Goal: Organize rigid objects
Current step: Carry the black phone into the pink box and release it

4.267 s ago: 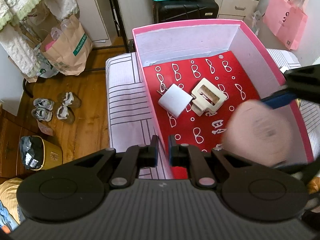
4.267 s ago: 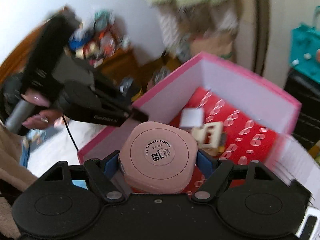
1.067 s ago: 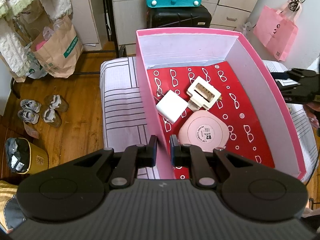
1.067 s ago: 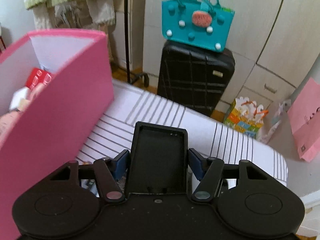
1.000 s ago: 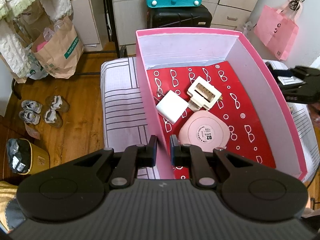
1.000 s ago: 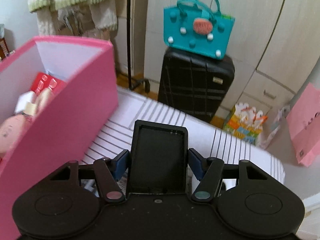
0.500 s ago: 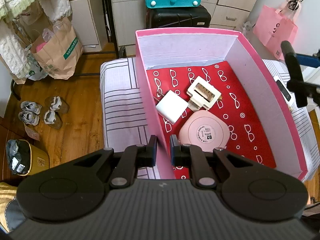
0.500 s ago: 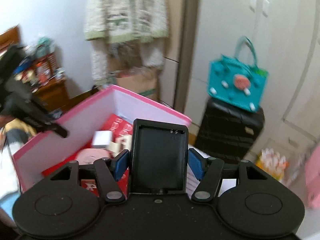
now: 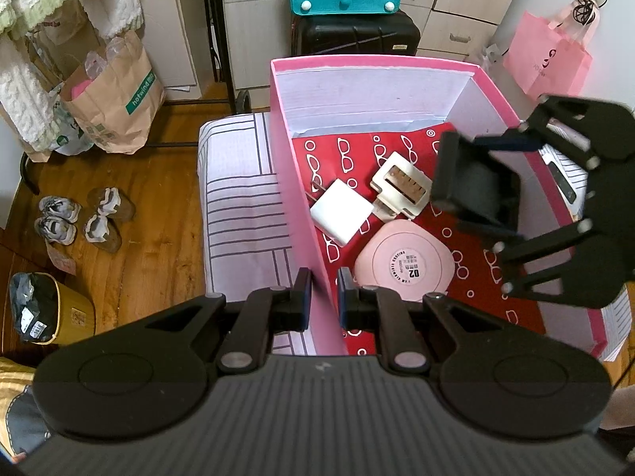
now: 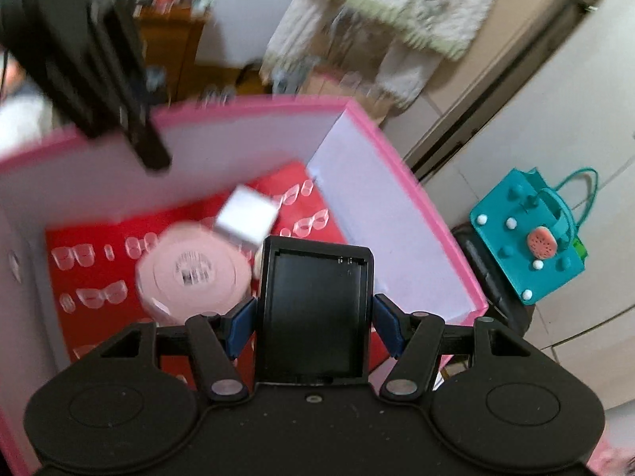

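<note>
A pink box with a red patterned floor stands on a striped bed. Inside lie a round pink compact, a white charger cube and a cream plug adapter. My left gripper is shut on the box's left wall near the front corner. My right gripper is shut on a flat black tray-like case and holds it above the box's right side; it also shows in the left wrist view. In the right wrist view the compact and cube are blurred.
The striped bed carries the box. A black remote lies on the bed right of the box. A black suitcase with a teal bag stands behind. A paper bag, shoes and a yellow bin are on the wooden floor at left.
My right gripper has swung the black case from beside the box to over its right side. The left gripper and the box have stayed put.
</note>
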The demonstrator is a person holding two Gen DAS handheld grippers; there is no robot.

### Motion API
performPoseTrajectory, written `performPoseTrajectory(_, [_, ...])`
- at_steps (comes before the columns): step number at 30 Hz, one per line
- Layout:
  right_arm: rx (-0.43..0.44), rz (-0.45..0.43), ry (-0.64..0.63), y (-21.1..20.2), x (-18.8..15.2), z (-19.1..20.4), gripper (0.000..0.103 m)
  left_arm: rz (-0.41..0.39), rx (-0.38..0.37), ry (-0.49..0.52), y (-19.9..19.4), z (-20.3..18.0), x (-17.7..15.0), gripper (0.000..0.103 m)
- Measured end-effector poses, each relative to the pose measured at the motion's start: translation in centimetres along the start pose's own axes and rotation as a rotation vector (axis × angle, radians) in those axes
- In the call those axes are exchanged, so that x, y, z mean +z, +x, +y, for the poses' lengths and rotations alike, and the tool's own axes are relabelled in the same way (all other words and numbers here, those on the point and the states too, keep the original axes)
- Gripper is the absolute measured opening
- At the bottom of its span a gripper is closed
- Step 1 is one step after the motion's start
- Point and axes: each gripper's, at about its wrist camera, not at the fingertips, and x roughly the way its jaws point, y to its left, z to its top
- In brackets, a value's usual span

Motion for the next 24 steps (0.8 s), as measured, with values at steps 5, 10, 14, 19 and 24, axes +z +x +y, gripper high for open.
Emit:
performPoseTrajectory(5, [0.034,0.093,-0.066,1.2,-0.6,1.4,0.067,-0.004,-0.009,0.004,0.1,0.0,0.0,0.012])
performPoseTrajectory(10, [0.098,0.12,-0.008,0.9,0.1,0.9,0.068,-0.005,-0.007,0.007,0.2,-0.1,0.1,0.012])
performPoseTrajectory(14, [0.144,0.125,0.038,0.5,0.3,0.7,0.068,-0.005,-0.007,0.005,0.2,0.0,0.0,0.012])
performPoseTrajectory(19, [0.198,0.112,0.08,0.2,0.2,0.5,0.068,-0.006,-0.006,0.002,0.2,0.0,0.1,0.012])
performPoseTrajectory(24, [0.166,0.12,0.001,-0.2,-0.9,1.0,0.067,-0.005,-0.016,0.0,0.3,0.0,0.1,0.012])
